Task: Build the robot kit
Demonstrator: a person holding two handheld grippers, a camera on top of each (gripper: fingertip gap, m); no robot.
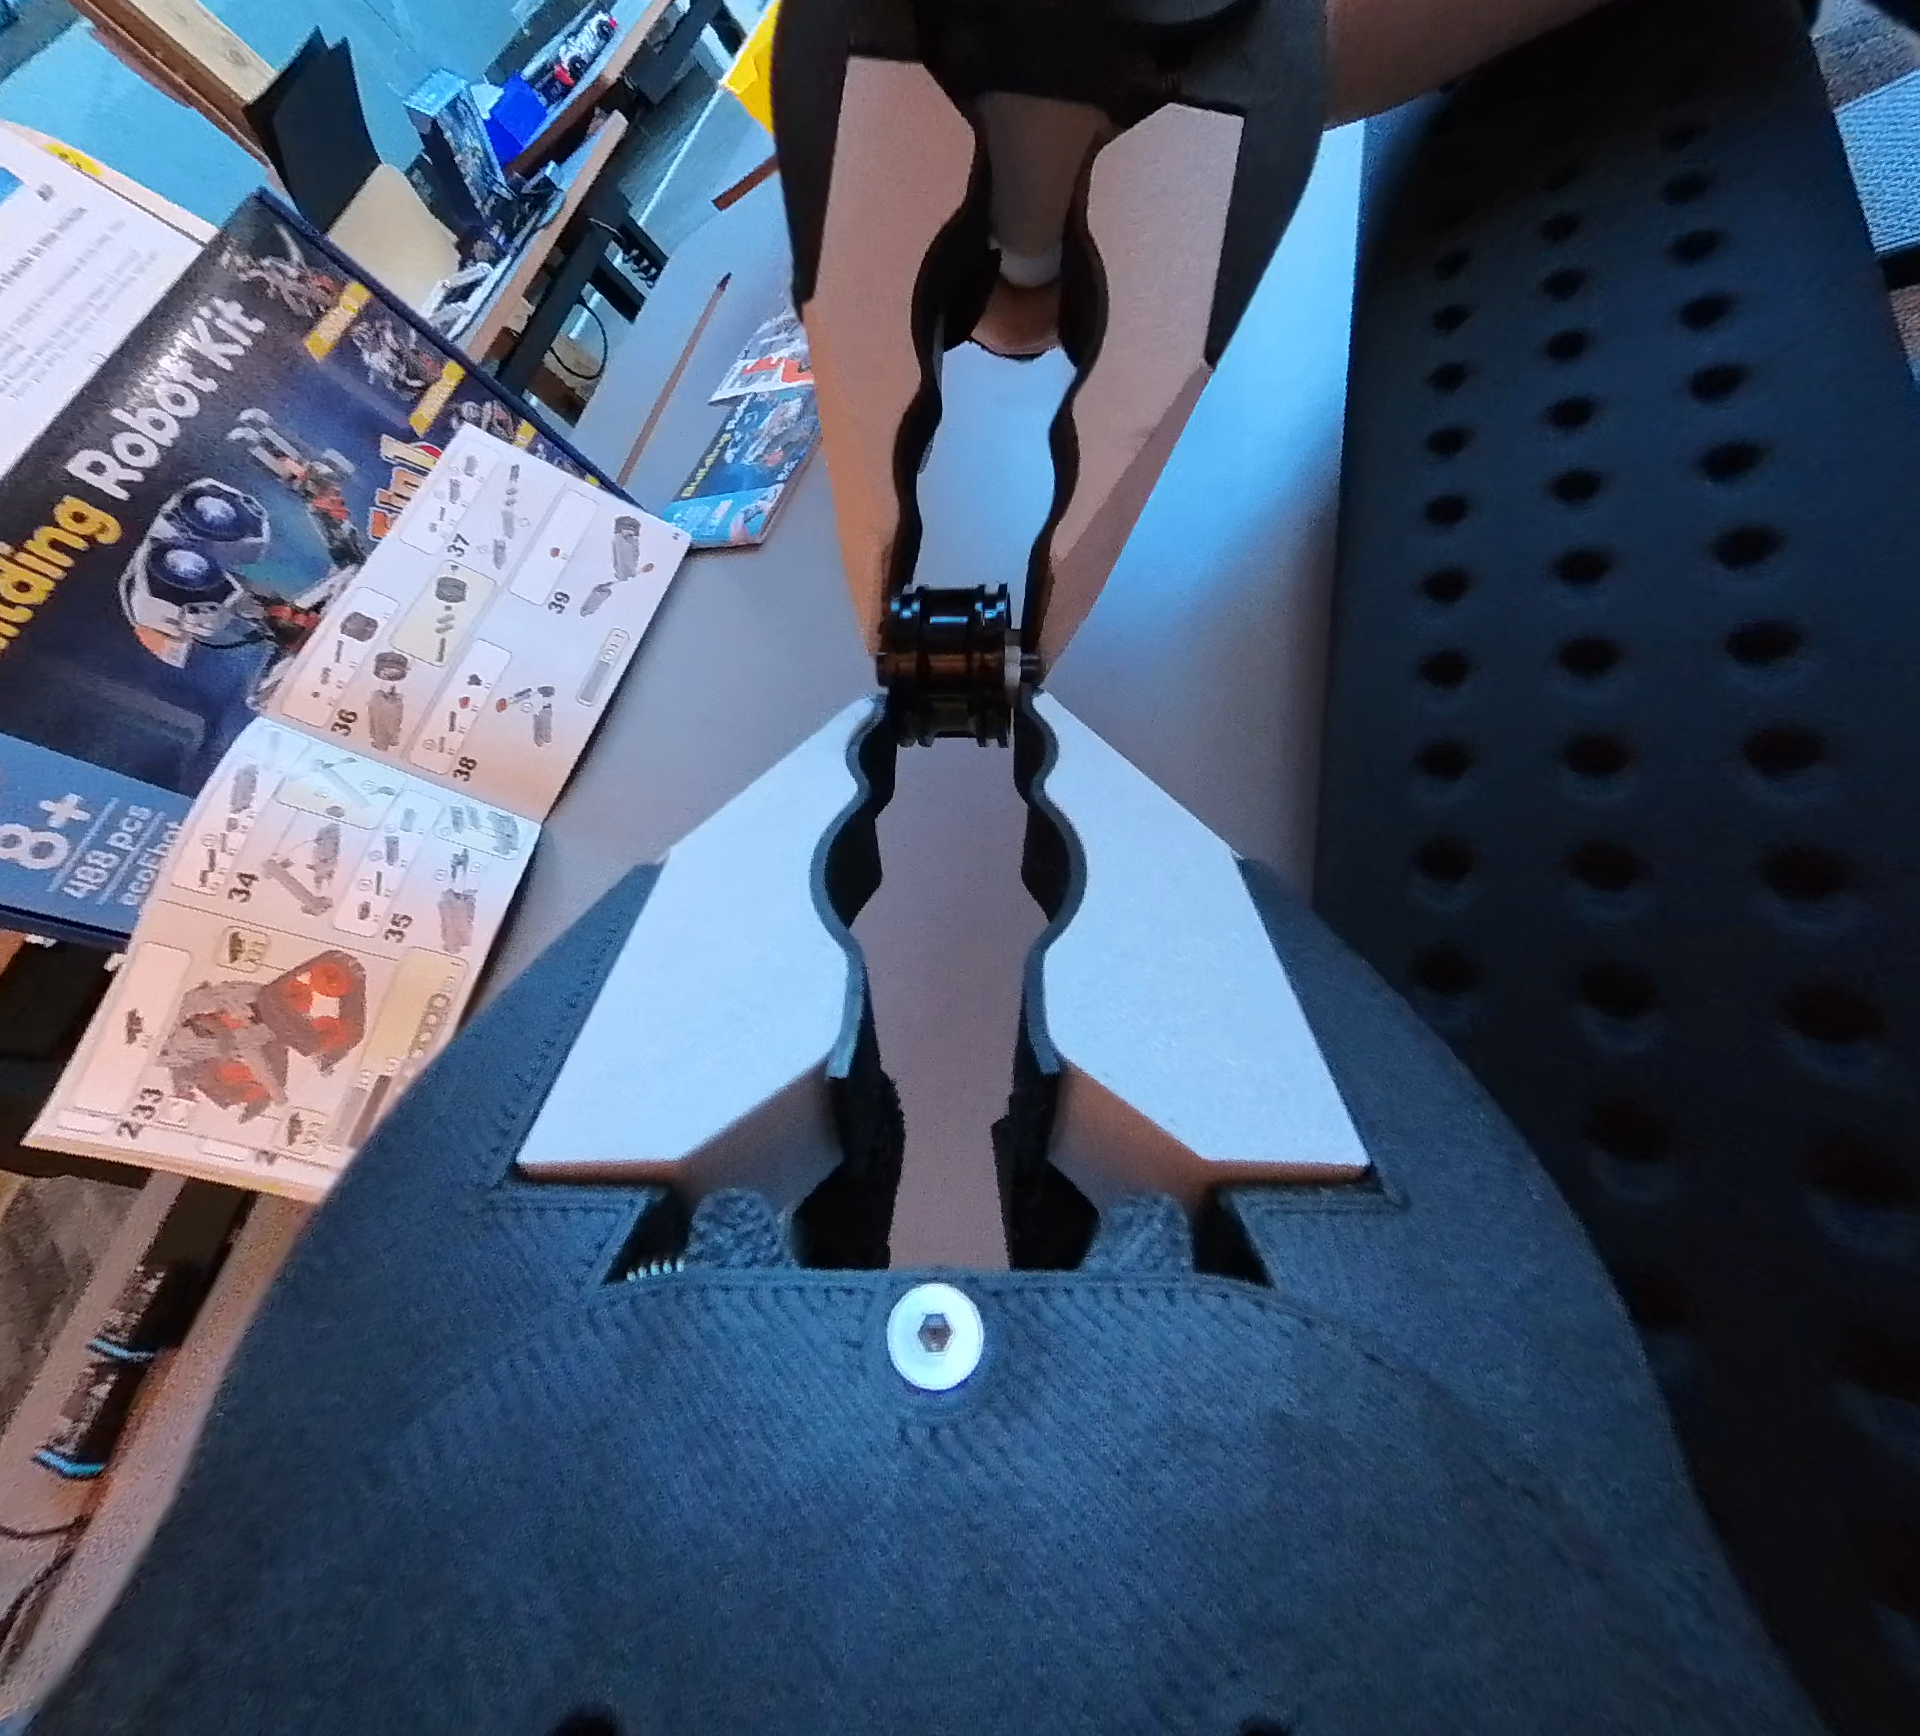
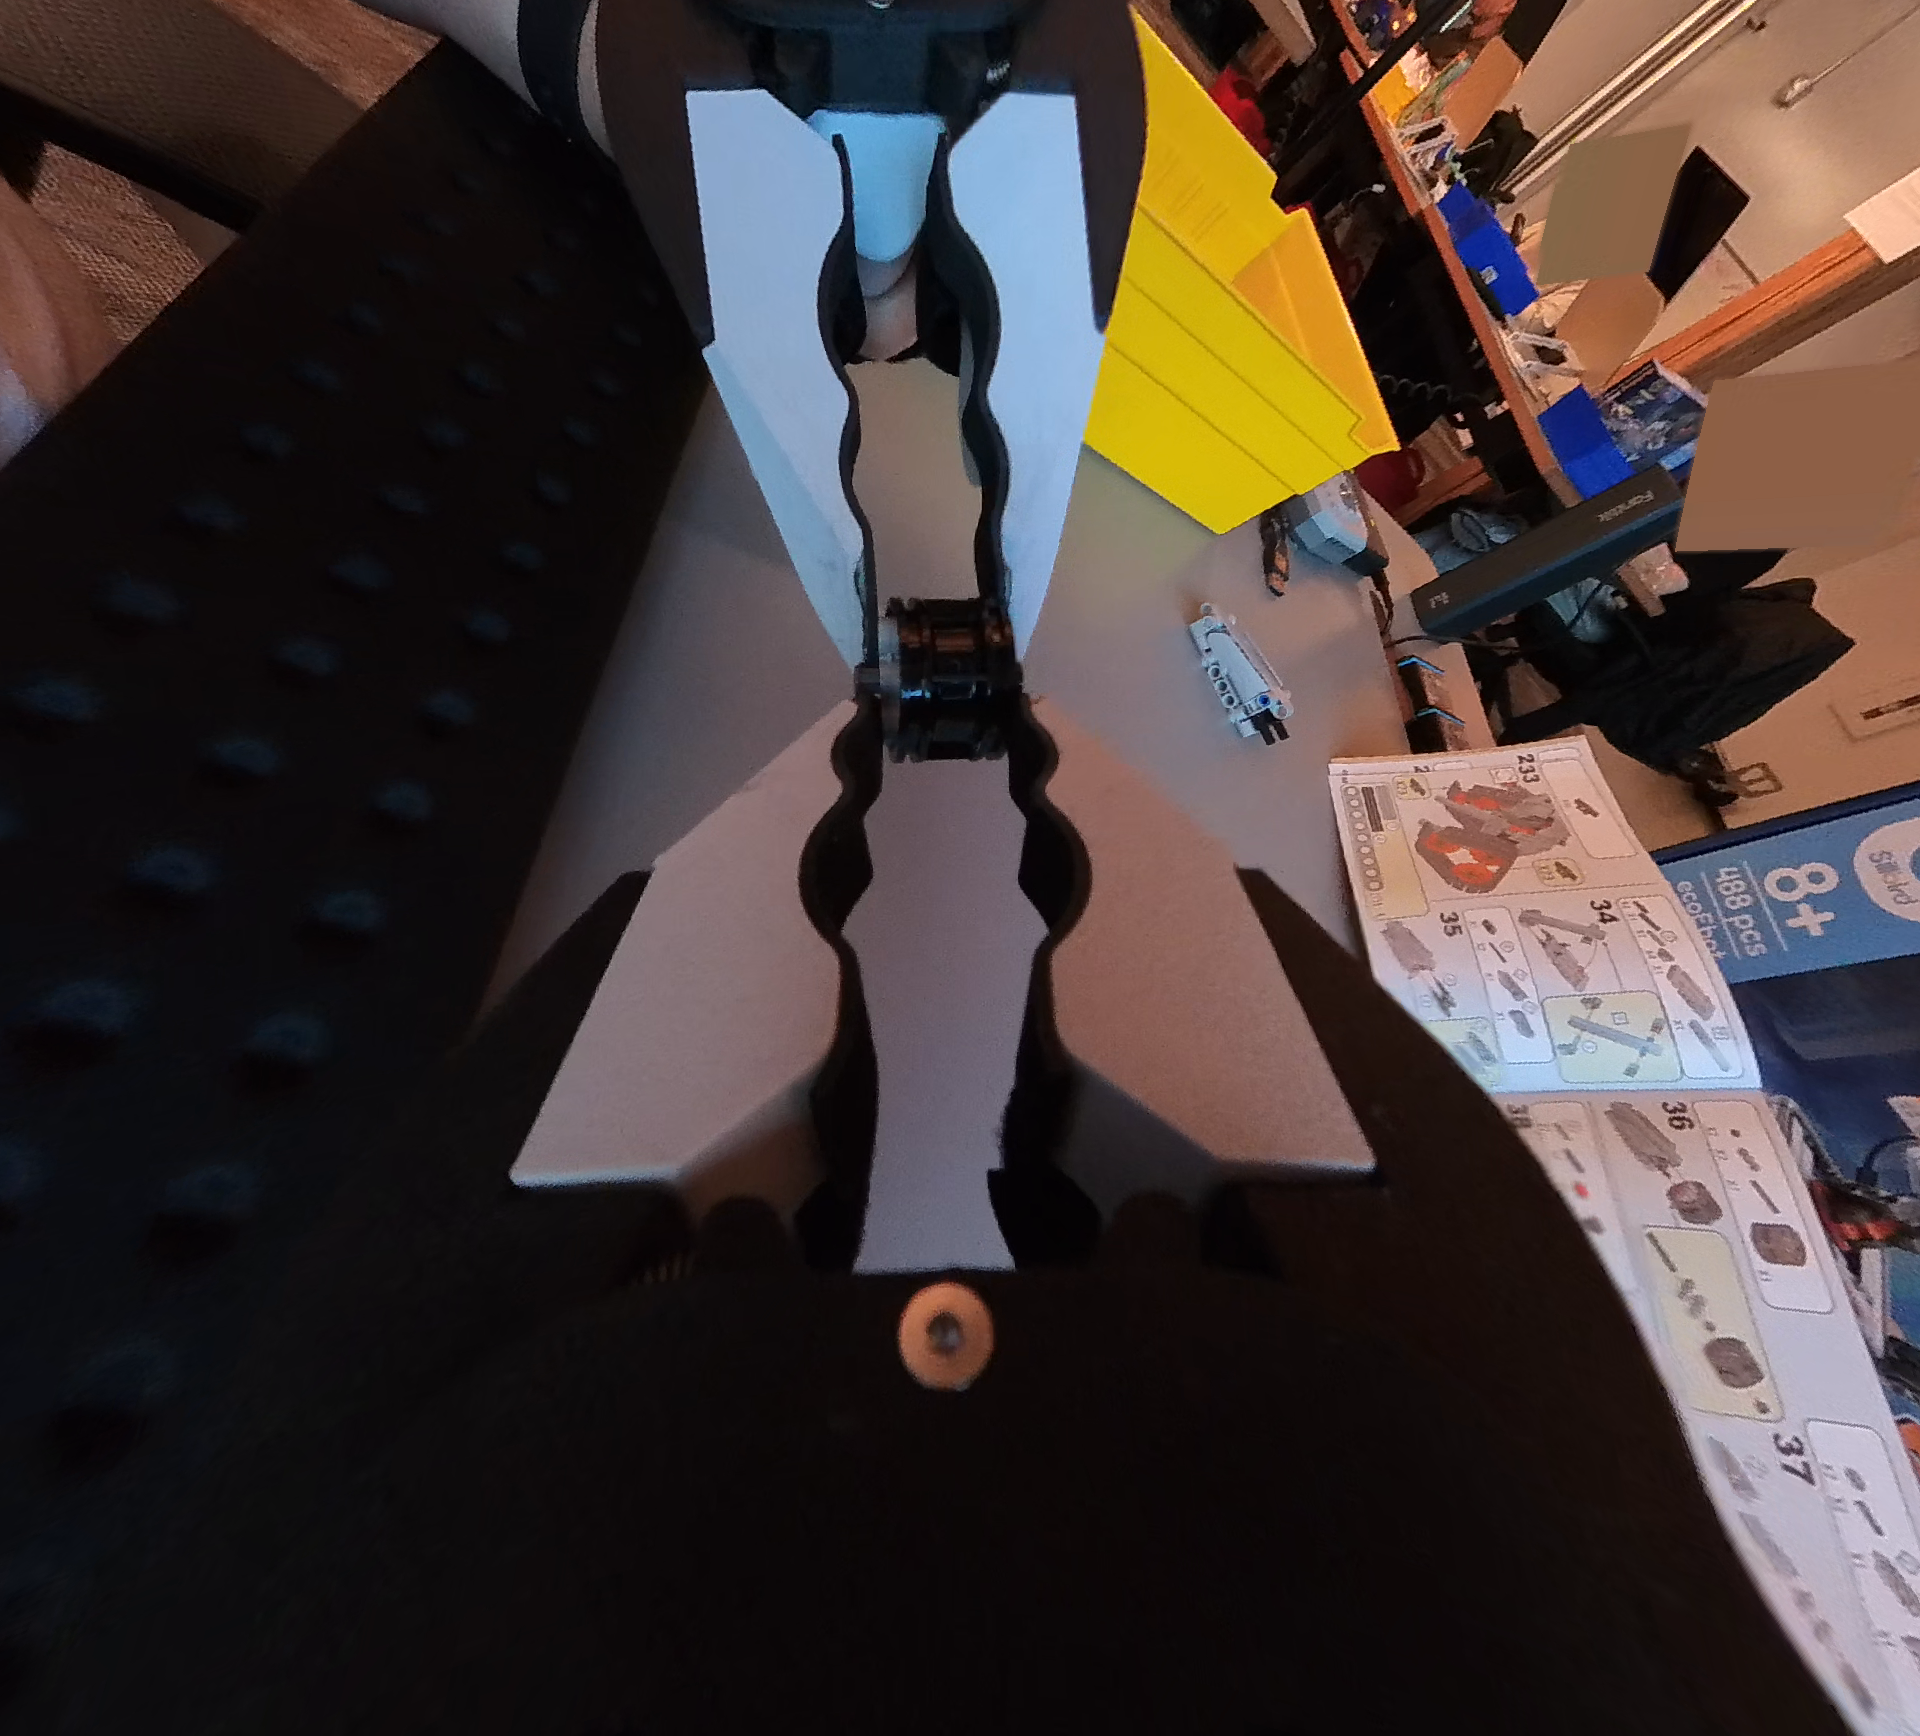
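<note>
Two hand-held grippers meet tip to tip above a grey table (image 2: pixel 1164 751), each seen from the camera on the other.

Nearest in the left wrist view, the left gripper (image 1: pixel 951 730) has its wavy black fingers drawn in around a small black ribbed wheel part (image 1: pixel 945 663). Their tips touch its lower half, one on each side.

From the far side the right gripper (image 1: pixel 954 611) reaches in, and its fingers pinch the upper half of the same part. A short grey pin (image 1: pixel 1023 663) sticks out of the part's right end.

Both tongs are pressed onto this one piece, which hangs in the air between them, clear of the table. Whether it is one piece or two being pushed together, I cannot tell. It looks like an assembly step under way, with the part not yet released by either side.

On the table beside the grippers an open instruction booklet (image 1: pixel 343 845) lies partly across a blue toy kit box (image 1: pixel 166 481).

A little farther off in the right wrist view sits a small grey and white brick assembly (image 2: pixel 1242 673).

Beyond that stand stacked yellow bins (image 2: pixel 1226 336). A dark perforated chair back (image 1: pixel 1621 647) fills the other side.
</note>
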